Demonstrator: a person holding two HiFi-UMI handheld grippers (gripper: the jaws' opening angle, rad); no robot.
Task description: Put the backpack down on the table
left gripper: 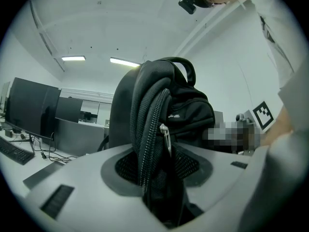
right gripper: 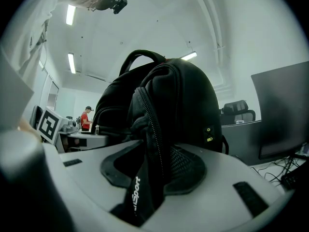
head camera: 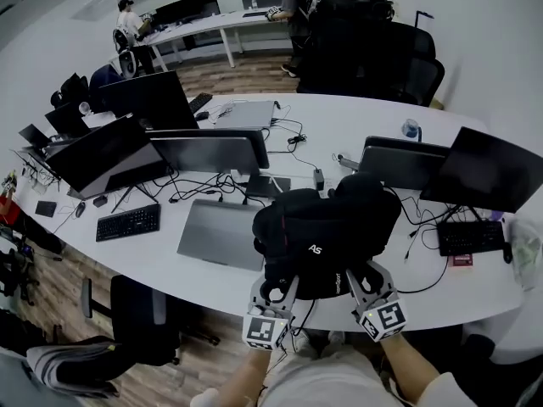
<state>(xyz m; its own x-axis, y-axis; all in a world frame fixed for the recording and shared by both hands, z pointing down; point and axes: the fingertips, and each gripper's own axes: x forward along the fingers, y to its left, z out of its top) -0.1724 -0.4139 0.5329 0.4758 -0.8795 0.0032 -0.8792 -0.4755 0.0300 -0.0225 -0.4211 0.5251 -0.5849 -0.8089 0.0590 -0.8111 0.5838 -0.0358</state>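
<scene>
1. Our left gripper point(left gripper: 159, 175) has its jaws spread wide. A zippered edge of the black backpack point(left gripper: 166, 110) lies loose between them.
2. Our right gripper point(right gripper: 154, 175) is just as wide, around a fold of the same bag.
3. The backpack stands upright straight ahead of both grippers, at the near edge of the white table point(head camera: 339, 134). Neither hand is nearer.
4. Only the head view shows its base on the table. Only the gripper views show the jaw gaps.

wood floor point(head camera: 246, 75), white walls point(head camera: 475, 24), black office chairs point(head camera: 420, 66) (far side), ceiling strip lights point(left gripper: 123, 62).
</scene>
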